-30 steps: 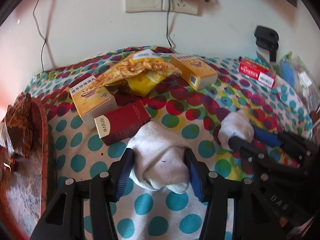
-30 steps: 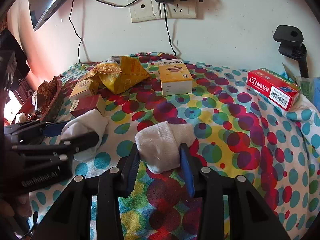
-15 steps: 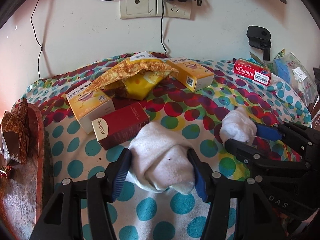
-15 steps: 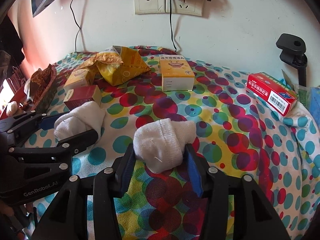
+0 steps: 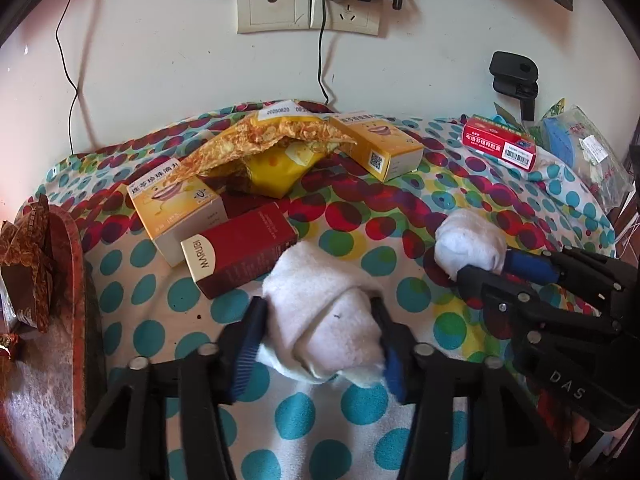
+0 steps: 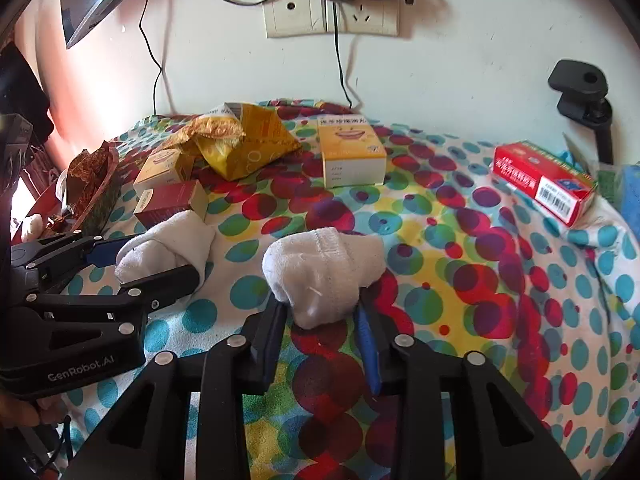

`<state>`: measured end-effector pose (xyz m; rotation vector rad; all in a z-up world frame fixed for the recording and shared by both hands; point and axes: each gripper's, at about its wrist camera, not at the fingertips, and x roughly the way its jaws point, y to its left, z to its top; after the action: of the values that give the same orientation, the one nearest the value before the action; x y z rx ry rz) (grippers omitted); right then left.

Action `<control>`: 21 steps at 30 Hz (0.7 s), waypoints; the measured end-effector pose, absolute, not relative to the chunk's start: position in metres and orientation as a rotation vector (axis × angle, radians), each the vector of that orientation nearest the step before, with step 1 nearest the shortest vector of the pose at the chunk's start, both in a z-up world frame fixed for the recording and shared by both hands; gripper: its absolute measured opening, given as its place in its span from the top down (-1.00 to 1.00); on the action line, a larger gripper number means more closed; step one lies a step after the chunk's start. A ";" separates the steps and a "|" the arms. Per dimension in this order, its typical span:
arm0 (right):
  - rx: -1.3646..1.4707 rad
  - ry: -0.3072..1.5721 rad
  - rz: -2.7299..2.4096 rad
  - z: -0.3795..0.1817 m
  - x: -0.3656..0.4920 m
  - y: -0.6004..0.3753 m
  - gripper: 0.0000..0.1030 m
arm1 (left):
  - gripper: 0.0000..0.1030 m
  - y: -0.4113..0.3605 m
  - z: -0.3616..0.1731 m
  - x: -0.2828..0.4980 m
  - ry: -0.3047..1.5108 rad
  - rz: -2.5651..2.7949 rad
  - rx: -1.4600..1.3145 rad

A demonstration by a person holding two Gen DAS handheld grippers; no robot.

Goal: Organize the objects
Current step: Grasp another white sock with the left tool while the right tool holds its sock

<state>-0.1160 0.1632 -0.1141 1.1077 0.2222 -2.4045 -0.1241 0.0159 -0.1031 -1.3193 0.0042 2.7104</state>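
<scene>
Both grippers, left [image 5: 318, 340] and right [image 6: 322, 320], each clamp a sock [image 5: 320, 320] [image 6: 324, 268] low over the cloth [image 5: 360, 404] (boxes [image 5: 240, 254] unsorted), so organizing looks barely begun.

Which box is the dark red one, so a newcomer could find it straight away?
Start at the wall socket and come down the spotted cloth past the torn yellow snack bag. Just before the rolled white sock in the left tongs lies the dark red box. Unlike the yellow cartons beside it, it has a cream end flap reading MARUBI.
</scene>
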 end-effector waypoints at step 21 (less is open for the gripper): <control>1.140 0.240 -2.436 -0.115 -0.119 0.163 0.41 | 0.32 -0.052 -0.038 -0.058 0.006 2.800 -1.252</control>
<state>-0.1187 0.1635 -0.1153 1.1401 0.2400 -2.4359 -0.0583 -0.0522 -0.0380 -1.2524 0.0055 2.8003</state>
